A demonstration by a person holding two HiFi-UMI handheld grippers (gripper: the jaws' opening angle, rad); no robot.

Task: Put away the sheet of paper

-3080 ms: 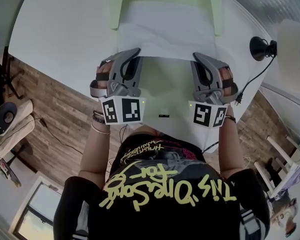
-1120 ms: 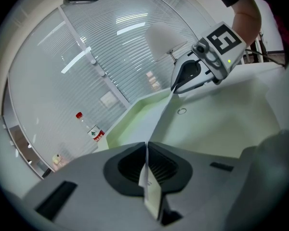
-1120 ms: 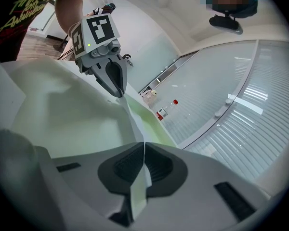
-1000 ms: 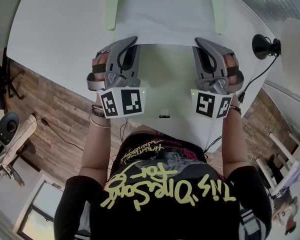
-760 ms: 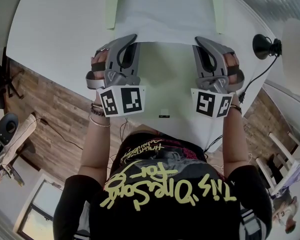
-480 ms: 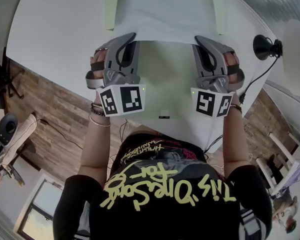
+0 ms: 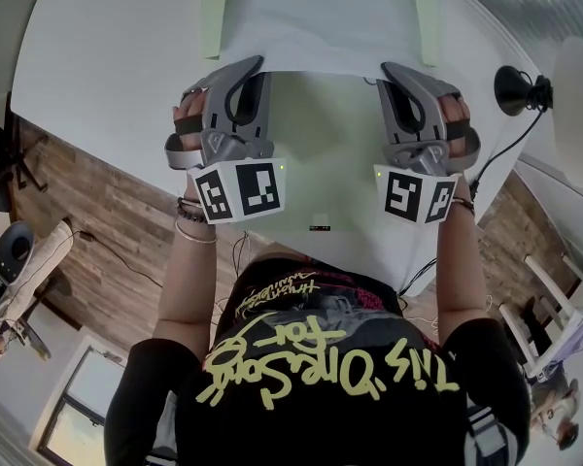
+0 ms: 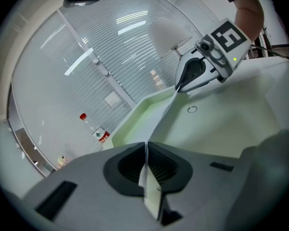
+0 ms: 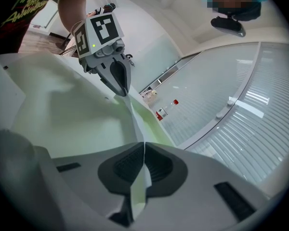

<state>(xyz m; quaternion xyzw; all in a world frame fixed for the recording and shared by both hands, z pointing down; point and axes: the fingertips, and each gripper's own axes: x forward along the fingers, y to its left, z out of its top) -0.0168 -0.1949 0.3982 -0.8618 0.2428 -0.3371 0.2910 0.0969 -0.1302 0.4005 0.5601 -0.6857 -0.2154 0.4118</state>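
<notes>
A white sheet of paper (image 7: 321, 22) lies stretched over a pale green folder (image 7: 212, 13) on the white round table (image 7: 107, 66). Its near edge is lifted between my two grippers. My left gripper (image 7: 256, 64) is shut on the near left corner, and my right gripper (image 7: 385, 70) is shut on the near right corner. In the left gripper view the paper (image 8: 160, 117) runs edge-on from the closed jaws to the right gripper (image 8: 180, 86). In the right gripper view the paper (image 9: 132, 114) likewise runs to the left gripper (image 9: 123, 93). The folder's green surface (image 7: 321, 153) shows beneath the raised edge.
A black lamp base (image 7: 513, 85) with a cable stands at the table's right rim. The table's near edge runs just below the grippers, with wooden floor beyond. A small red-capped bottle (image 8: 100, 133) stands against a ribbed glass wall behind the table.
Since the oldest frame both grippers have carried the paper's near edge slightly away from the person, over the folder. Within the last second they have hardly moved.
</notes>
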